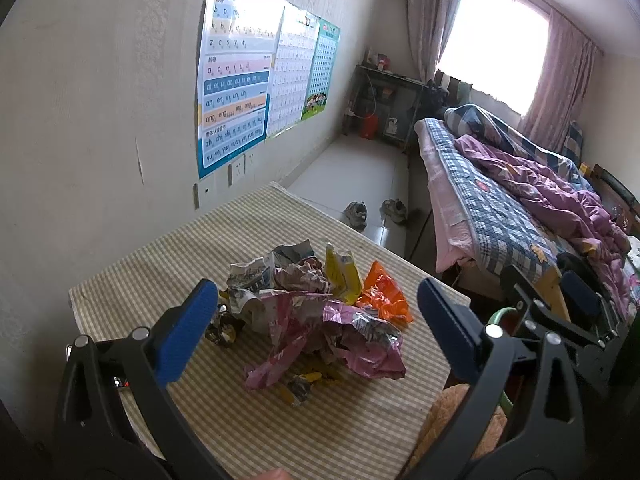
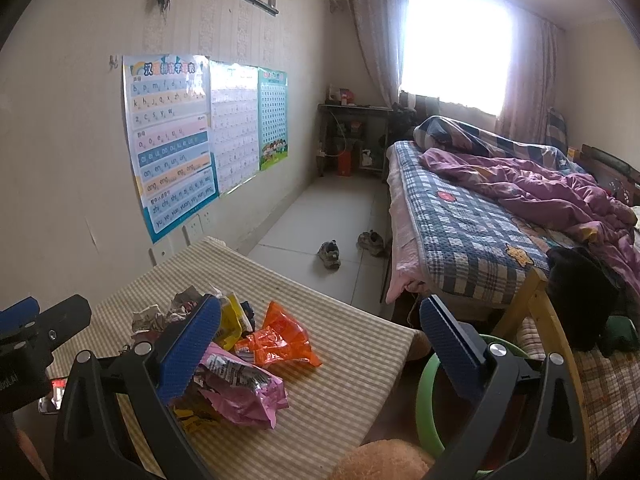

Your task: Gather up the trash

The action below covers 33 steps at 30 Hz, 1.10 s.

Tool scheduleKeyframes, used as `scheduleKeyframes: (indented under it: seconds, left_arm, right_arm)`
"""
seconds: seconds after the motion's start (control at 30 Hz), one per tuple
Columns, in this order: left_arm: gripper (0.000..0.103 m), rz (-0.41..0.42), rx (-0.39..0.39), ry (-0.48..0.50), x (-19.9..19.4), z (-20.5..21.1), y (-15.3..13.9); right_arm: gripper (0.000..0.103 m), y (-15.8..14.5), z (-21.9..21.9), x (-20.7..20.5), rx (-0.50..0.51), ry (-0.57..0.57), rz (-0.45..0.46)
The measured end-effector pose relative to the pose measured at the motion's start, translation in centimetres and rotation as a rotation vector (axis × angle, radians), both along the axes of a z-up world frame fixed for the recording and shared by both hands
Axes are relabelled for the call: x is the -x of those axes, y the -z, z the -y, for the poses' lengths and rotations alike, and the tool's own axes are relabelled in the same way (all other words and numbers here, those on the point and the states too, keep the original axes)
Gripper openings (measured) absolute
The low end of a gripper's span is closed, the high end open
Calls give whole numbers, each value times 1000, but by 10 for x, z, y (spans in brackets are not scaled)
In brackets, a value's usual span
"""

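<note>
My left fingers (image 1: 318, 304) are spread wide open and hold nothing. They hang over a pile of trash (image 1: 316, 312) that sits in the middle of the striped surface (image 1: 160, 264). In the pile I see a big pink wrapper (image 1: 360, 344), an orange wrapper (image 1: 384, 296) on its far right side, a yellow wrapper (image 1: 340, 276) behind it, and crumpled newspaper (image 1: 252, 276) on the far left.

My right fingers (image 2: 320, 330) are wide open too and hold nothing. They sit over the right edge of the surface, to the right of the pile. Under them, off the surface, is a green bin (image 2: 426, 400). A bed (image 2: 480, 216) with a purple blanket is on the right. 2 shoes (image 2: 330, 254) lie on the floor far away.
</note>
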<state>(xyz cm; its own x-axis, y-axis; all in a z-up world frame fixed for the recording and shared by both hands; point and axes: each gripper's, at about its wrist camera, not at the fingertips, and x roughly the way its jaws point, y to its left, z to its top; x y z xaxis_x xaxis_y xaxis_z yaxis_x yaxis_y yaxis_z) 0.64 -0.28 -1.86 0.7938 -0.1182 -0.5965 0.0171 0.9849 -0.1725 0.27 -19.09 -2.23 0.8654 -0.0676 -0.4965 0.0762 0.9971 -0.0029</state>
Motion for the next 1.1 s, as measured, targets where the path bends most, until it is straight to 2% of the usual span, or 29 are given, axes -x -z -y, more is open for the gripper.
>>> scheduleKeyframes:
  seconds: [1.1]
  left_arm:
    - [98,-20,-16,-19,2,-1,1]
  right_arm:
    - [96,3,0,2,-3,0,-8]
